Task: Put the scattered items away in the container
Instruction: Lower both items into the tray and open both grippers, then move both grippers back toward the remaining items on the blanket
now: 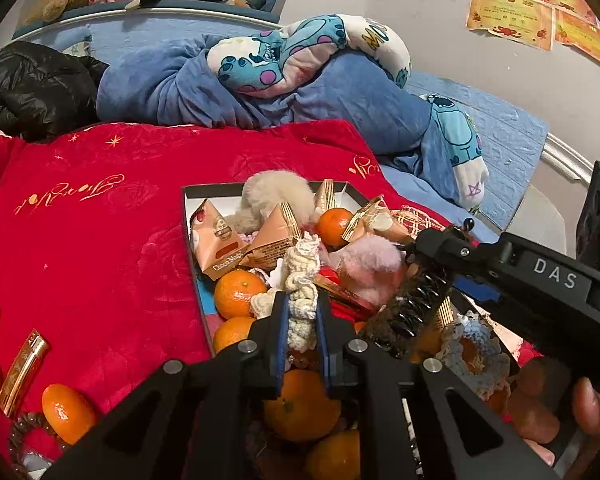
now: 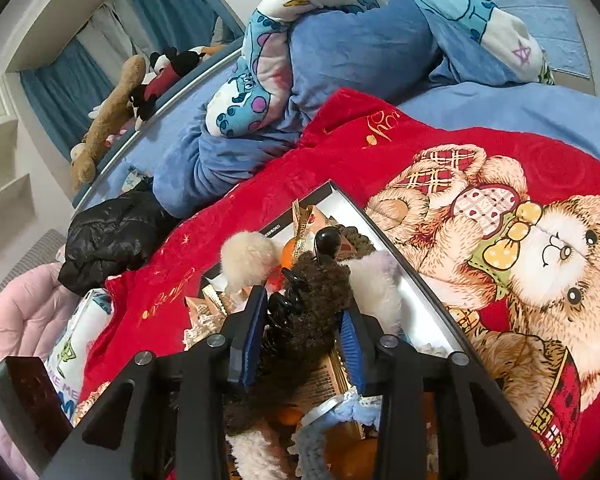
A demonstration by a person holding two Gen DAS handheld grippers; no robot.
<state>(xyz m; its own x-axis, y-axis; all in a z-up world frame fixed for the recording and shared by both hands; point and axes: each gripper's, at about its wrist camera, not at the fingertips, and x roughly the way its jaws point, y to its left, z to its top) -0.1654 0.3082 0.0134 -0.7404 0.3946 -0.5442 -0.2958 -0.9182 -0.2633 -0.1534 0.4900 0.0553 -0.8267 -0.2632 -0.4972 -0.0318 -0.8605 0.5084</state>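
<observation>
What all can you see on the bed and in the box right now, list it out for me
box: one, dark rim, white inside, on the red blanket
oranges: several in the box, two loose at lower left
snack cartons: several, tan and gold, in the box
gold bar pack: one, on the blanket, left
fluffy hair clips: cream and pink, in the box
red blanket: one, bear print
blue duvet: one, bunched behind
black jacket: one, far left
left tongs: shut on a cream crochet scrunchie
right tongs: around a brown fuzzy claw clip, over the box
</observation>
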